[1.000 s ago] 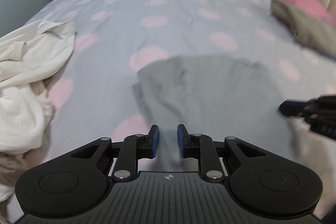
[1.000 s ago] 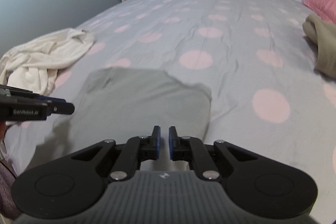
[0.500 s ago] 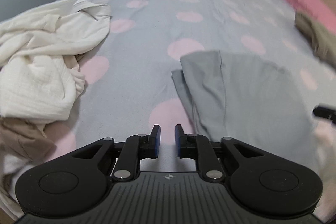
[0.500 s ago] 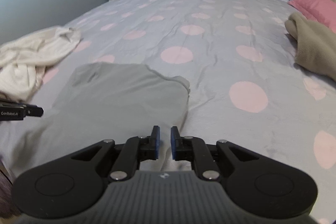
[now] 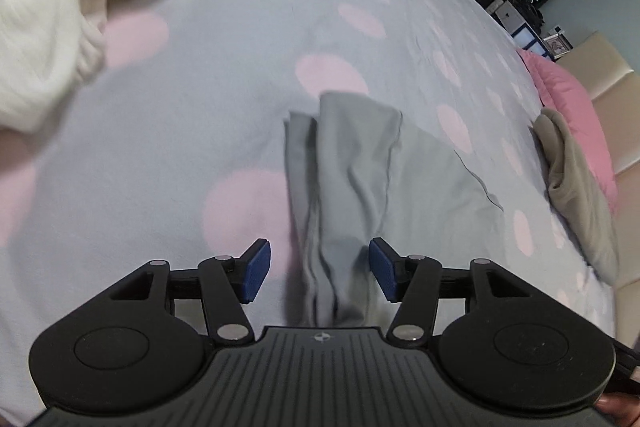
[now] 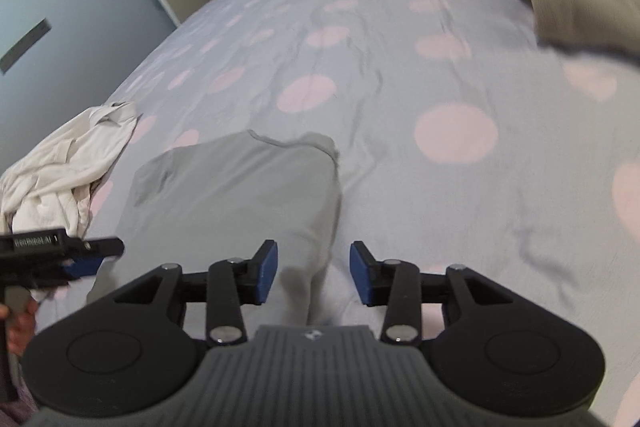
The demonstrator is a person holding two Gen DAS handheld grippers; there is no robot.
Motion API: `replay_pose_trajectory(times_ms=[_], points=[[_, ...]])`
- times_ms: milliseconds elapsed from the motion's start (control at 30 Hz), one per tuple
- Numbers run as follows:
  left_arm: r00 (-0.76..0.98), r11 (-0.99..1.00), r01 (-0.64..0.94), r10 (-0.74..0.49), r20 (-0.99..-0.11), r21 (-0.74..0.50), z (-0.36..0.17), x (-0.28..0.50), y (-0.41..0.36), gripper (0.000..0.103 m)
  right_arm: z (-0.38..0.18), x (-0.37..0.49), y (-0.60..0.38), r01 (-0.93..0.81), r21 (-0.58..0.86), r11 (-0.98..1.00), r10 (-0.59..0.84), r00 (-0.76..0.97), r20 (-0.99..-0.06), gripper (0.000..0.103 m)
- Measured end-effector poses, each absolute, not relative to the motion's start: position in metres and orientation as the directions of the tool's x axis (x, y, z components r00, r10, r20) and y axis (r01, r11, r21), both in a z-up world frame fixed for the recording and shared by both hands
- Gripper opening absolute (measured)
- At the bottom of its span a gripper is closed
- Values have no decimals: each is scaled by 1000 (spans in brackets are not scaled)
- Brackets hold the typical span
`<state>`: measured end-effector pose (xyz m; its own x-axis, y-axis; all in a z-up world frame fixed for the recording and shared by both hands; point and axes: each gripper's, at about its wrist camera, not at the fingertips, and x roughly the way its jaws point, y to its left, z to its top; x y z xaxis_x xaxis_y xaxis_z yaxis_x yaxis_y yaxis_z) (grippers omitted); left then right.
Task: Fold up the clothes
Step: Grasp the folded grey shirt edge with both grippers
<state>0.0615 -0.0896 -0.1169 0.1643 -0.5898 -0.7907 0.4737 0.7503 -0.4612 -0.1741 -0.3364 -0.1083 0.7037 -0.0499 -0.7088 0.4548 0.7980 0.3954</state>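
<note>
The left gripper (image 5: 316, 277) has just been opening, and its blue pads stand apart on each side of the grey cloth's (image 5: 360, 167) near left edge. The pads do not press it. The right gripper (image 6: 312, 277) has also just been opening. Its pads stand apart over the near right edge of the cloth (image 6: 240, 195), with nothing pinched.

The grey cloth lies flat on the bed (image 6: 400, 67), close to the near edge, and looks partly folded. A white heap (image 5: 52, 7) sits to its left. A tan cloth (image 5: 576, 195) lies well off to its right, by a pink pillow (image 5: 576, 107).

I think the step now is to take the two near corners for the next fold. To do it well, push each pad pair down so they catch all the layers, not only the top one. The left edge shows a few layers side by side, though it is blurry, so I cannot count them. Close both grippers together, lift evenly, and lay the near edge onto the far edge so the sides line up.
</note>
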Motion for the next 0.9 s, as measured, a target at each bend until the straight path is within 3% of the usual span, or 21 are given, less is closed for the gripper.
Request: replay_pose_trajectory(times_ms=[333, 633, 767, 900], points=[[128, 718, 519, -602, -788, -464, -131, 76, -109, 56, -139, -156, -355, 462, 571, 678, 86, 722, -686, 45], [123, 668, 587, -631, -766, -456, -133, 78, -121, 55, -149, -137, -361, 429, 620, 657, 127, 747, -652, 45], [129, 647, 614, -648, -751, -452, -132, 79, -125, 46, -150, -131, -361, 412, 615, 672, 127, 754, -644, 41], [129, 620, 643, -667, -734, -450, -127, 75, -124, 30, -151, -131, -363, 391, 633, 668, 134, 773, -620, 29]])
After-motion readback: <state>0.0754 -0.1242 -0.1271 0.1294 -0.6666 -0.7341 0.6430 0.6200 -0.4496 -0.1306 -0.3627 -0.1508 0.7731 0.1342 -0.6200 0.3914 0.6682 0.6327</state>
